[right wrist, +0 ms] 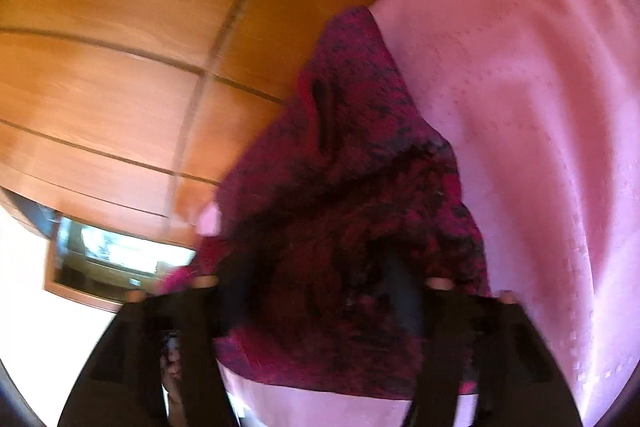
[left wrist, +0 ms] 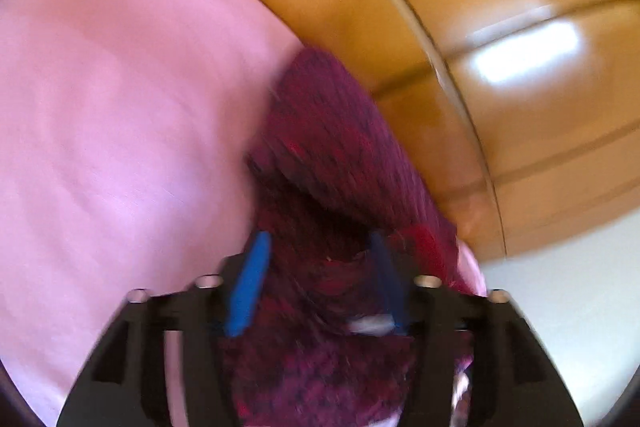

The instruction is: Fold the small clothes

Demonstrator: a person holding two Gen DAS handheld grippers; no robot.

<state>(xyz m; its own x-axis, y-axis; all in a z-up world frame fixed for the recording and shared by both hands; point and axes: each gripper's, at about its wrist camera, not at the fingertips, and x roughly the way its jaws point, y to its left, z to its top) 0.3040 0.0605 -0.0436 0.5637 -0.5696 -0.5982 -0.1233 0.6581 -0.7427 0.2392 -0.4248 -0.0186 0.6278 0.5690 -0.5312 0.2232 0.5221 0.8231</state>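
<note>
Evidently both grippers — left gripper (left wrist: 316, 283), right gripper (right wrist: 320, 291) — stand apart, letting the maroon knit garment (left wrist: 340, 147) settle on the pink sheet (left wrist: 120, 87) as a fold.

Maroon-red knit garment (left wrist: 332, 131), rumpled, folded over, on pink sheet (left wrist: 120, 87).

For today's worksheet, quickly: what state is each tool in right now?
Left tool: open, dark red knitted garment between its blue fingers, not clamped.
Right tool: open, fingers spread wide, the garment bunched between them.
</note>
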